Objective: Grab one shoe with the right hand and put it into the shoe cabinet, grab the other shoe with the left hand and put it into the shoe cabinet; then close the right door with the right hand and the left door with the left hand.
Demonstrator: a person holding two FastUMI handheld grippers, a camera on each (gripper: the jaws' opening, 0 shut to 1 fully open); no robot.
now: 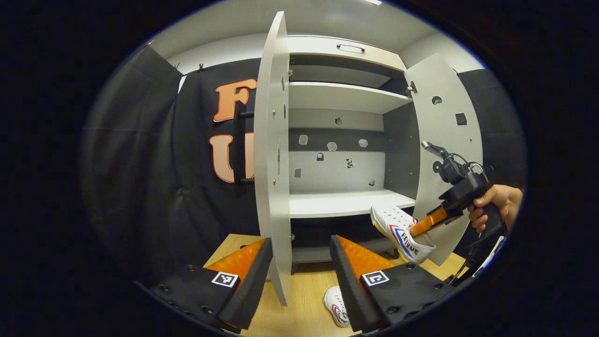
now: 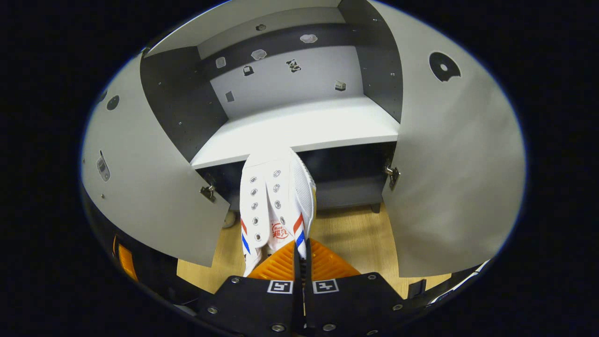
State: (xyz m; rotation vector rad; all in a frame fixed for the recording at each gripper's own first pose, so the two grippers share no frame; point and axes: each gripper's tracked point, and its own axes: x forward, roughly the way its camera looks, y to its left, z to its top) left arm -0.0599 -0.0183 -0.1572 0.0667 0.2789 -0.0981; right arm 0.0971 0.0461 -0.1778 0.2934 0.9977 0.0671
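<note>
In the left gripper view, matte black cloth (image 1: 154, 178) hangs in soft folds at the far left. The left gripper (image 1: 299, 262) sits low in front with its two wedge-shaped fingers spread wide and nothing between them; each has a ribbed inner face and a flat block behind it carrying a small square marker. The flat, smooth left door (image 1: 273, 154) of the shoe cabinet (image 1: 346, 100) stands edge-on between them, swung wide, a dark bar handle (image 1: 241, 145) on its outer face. Inside, pale flat shelves (image 1: 346, 203) run across a light back panel crossed by a dark band and dotted with small stuck-on tags. A closed drawer front (image 1: 348, 49) with a slim handle tops the cabinet. On the light wood-grain floor (image 1: 304, 304), just beside the left gripper's right-hand finger, lies the second shoe (image 1: 336, 306), white with red and blue trim, partly hidden. Further right, the right gripper (image 1: 423, 227), held by a hand (image 1: 491, 206), clamps the heel end of the first shoe (image 1: 402, 231), a white canvas-looking sneaker with red and blue side stripes. It tilts toe-up, its toe at the front edge of the lower shelf. Behind it the right door (image 1: 444, 140) stands open.

In the right gripper view, the fingers (image 2: 281, 264) pinch together on the shoe's collar. The shoe points forward, metal-ringed eyelets in two rows, its toe against the white shelf edge.
</note>
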